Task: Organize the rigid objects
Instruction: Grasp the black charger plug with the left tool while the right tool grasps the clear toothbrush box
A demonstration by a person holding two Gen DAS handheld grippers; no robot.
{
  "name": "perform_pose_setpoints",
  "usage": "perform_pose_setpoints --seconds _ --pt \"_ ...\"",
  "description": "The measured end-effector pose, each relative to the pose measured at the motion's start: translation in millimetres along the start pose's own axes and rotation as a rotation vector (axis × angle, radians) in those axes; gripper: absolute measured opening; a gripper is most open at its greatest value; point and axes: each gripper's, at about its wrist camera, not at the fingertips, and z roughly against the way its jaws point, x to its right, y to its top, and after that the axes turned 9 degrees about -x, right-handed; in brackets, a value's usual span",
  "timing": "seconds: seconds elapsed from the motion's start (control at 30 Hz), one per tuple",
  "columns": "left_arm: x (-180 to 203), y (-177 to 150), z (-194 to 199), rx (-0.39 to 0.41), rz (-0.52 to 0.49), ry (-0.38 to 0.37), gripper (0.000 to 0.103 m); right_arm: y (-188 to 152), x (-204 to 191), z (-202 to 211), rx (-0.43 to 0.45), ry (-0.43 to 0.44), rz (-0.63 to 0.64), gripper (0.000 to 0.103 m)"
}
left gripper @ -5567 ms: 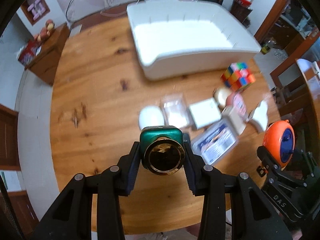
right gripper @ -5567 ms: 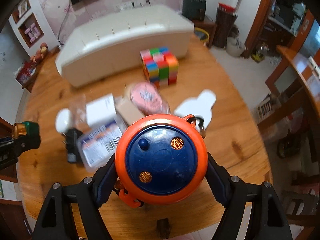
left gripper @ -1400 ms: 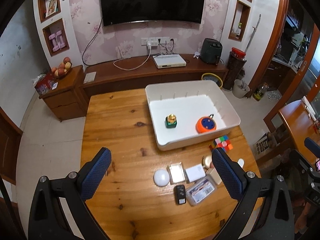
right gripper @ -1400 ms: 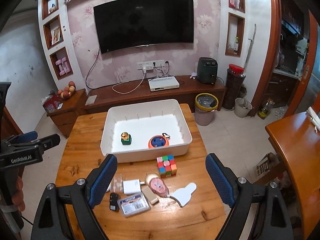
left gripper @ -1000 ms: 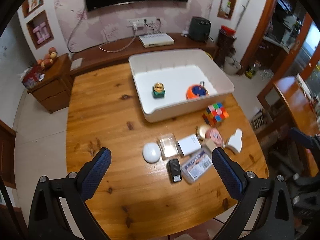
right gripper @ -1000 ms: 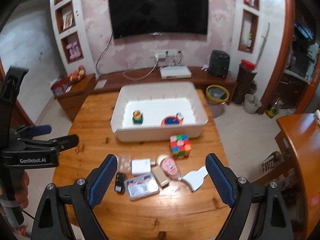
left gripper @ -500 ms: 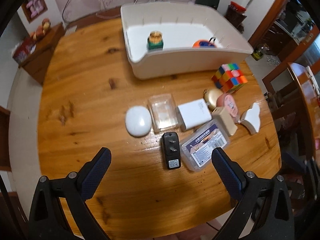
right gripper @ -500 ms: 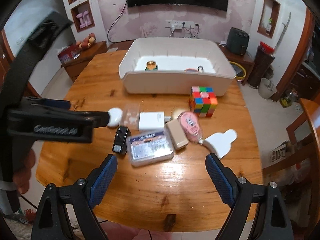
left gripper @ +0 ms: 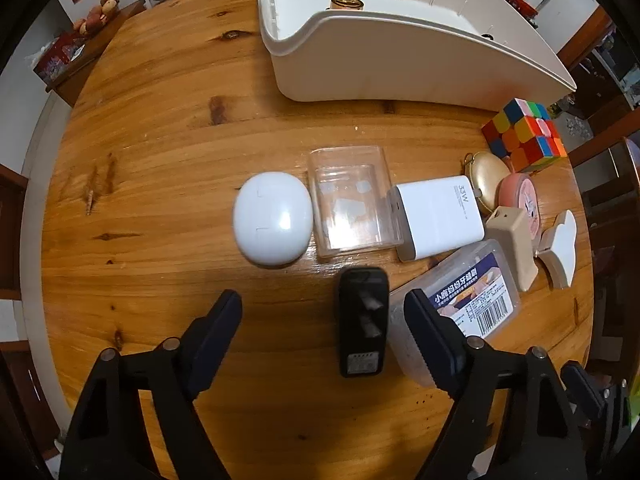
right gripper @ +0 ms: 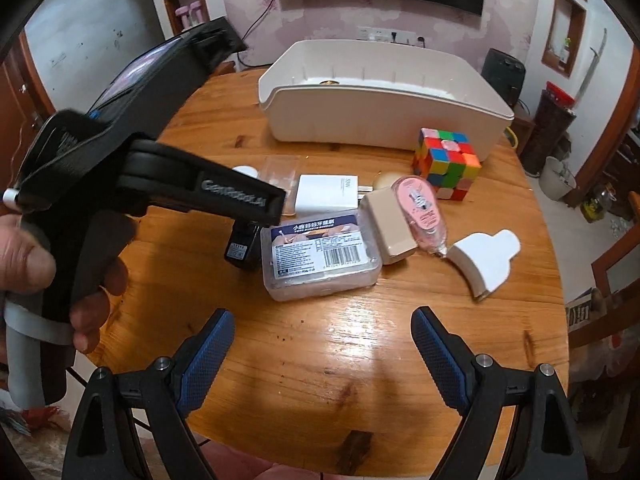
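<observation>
My left gripper [left gripper: 322,312] is open, low over the wooden table, its fingers on either side of a black plug adapter [left gripper: 363,326]. Behind that lie a white oval case [left gripper: 273,218], a clear plastic box [left gripper: 352,202] and a white 33W charger [left gripper: 438,216]. A labelled plastic case [right gripper: 320,254] lies to the right. My right gripper [right gripper: 322,346] is open and empty above bare table in front of that case. The white bin [right gripper: 380,100] at the back holds a gold-topped object [left gripper: 346,1].
A colourful cube [right gripper: 446,162], a pink tape dispenser [right gripper: 420,208], a beige block [right gripper: 390,226], a gold round compact [left gripper: 486,180] and a white shaped piece [right gripper: 486,258] lie to the right. The left gripper's body and hand [right gripper: 120,184] fill the left of the right wrist view.
Both grippers have dropped from high above the table to just over the loose objects. The left one has come down around the black adapter. Both stay open.
</observation>
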Motion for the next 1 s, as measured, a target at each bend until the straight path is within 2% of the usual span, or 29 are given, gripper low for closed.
perform_pose_setpoints --seconds 0.07,0.13,0.23,0.4,0.47,0.5,0.53,0.7,1.0 --pt "0 0 1 0.007 0.003 0.004 0.084 1 0 -6 0.002 -0.006 0.013 0.090" --pt "-2 1 2 0.013 0.002 0.001 0.073 2 0 -11 0.005 -0.012 0.023 0.090" --pt "-3 4 -2 -0.016 0.006 -0.019 0.063 4 -1 -19 0.014 -0.016 0.044 0.090" --pt "-7 1 -9 -0.029 0.019 -0.028 0.060 8 -5 -32 0.033 -0.029 0.090 0.090" --pt "-7 0 -9 -0.031 0.017 -0.043 0.048 10 -7 -38 0.041 -0.038 0.107 0.090" --pt "-7 -1 -9 -0.038 0.013 -0.049 0.034 11 -8 -40 0.044 -0.041 0.113 0.090" --pt "-7 -1 -10 -0.042 0.008 -0.048 0.028 11 -9 -42 0.047 -0.040 0.116 0.090" --pt "-8 -1 -10 -0.026 -0.004 -0.043 0.027 14 -9 -51 0.052 -0.035 0.134 0.090" --pt "-41 -5 -8 -0.038 0.039 -0.046 0.027 25 -10 -56 0.066 -0.015 0.171 0.093"
